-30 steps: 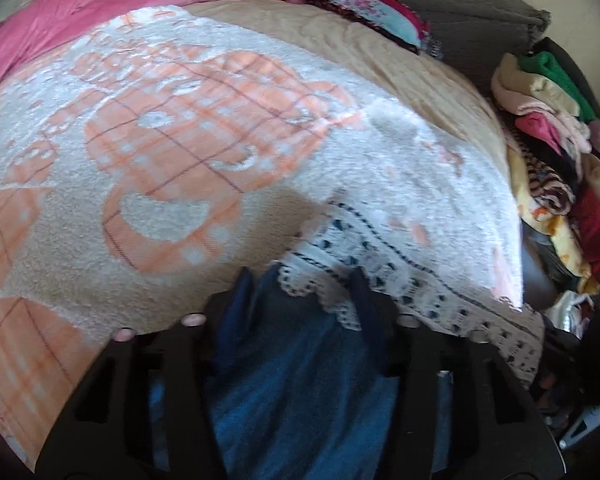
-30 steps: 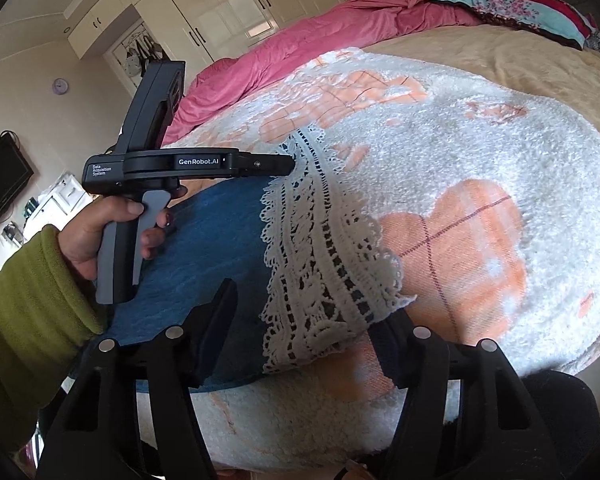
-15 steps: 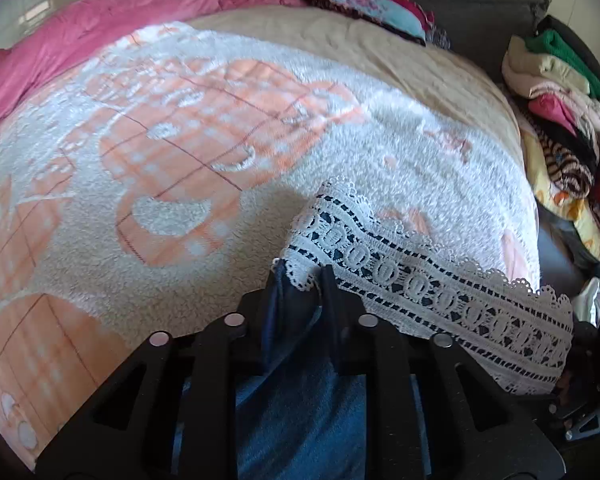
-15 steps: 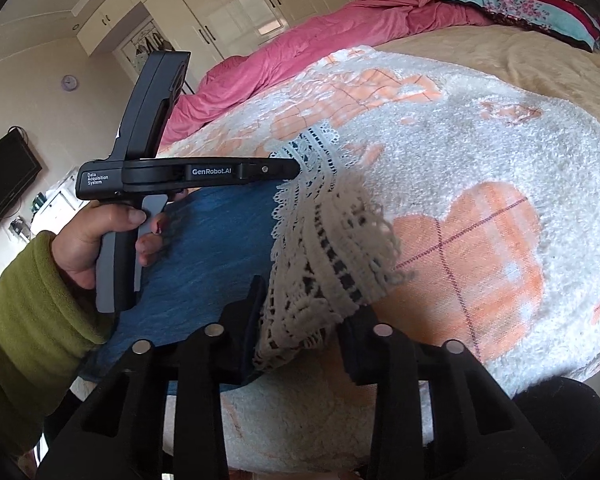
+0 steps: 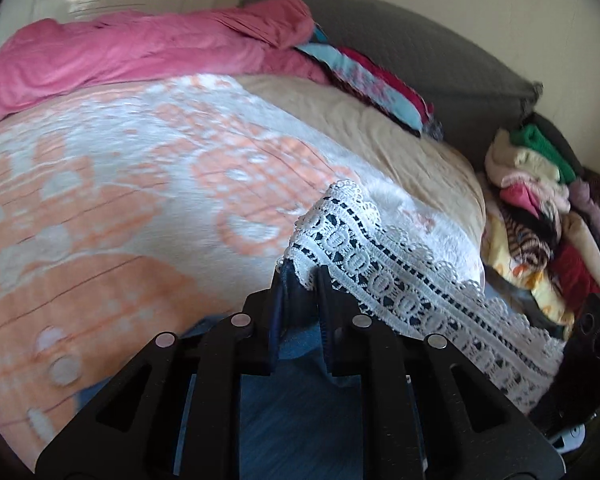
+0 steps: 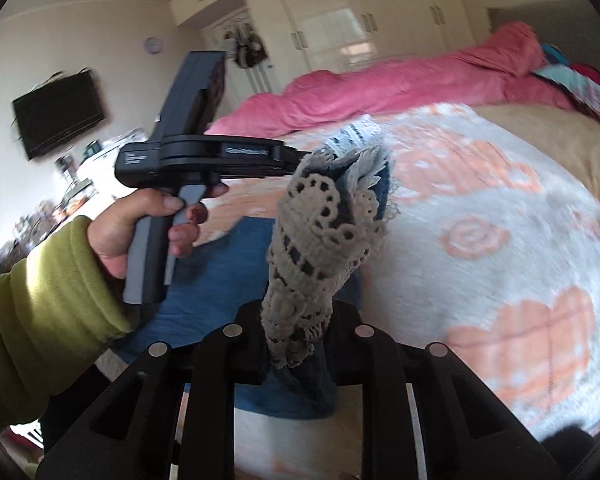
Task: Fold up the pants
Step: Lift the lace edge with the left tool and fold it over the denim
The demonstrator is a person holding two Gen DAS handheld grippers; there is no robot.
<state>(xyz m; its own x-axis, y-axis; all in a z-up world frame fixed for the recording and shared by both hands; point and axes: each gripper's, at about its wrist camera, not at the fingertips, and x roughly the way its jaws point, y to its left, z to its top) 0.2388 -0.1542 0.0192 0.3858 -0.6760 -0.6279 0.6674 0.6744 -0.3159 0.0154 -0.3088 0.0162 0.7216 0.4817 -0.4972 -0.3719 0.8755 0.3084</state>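
Note:
Blue denim pants point(image 5: 300, 420) with a white lace hem point(image 5: 400, 280) lie on a white and orange fleece blanket point(image 5: 120, 200). My left gripper point(image 5: 300, 280) is shut on one corner of the hem, lifted off the blanket. In the right wrist view my right gripper point(image 6: 298, 312) has its jaws closing on the other corner, where the lace point(image 6: 320, 220) is bunched up and its pads press on the cloth. The denim point(image 6: 220, 280) hangs between the two. A hand point(image 6: 140, 220) in a green sleeve point(image 6: 40, 300) holds the left gripper point(image 6: 300, 160) at the hem.
A pink duvet point(image 5: 120, 60) lies across the far side of the bed, a patterned pillow point(image 5: 380, 84) by the grey headboard point(image 5: 420, 52). A pile of clothes point(image 5: 540, 220) sits at the right. A television point(image 6: 58, 112) hangs left of the wardrobes point(image 6: 360, 20).
Both grippers closed on the lace hem corners and lifted them off the blanket, moving forward over the bed. The lace now bunches up in the right gripper.

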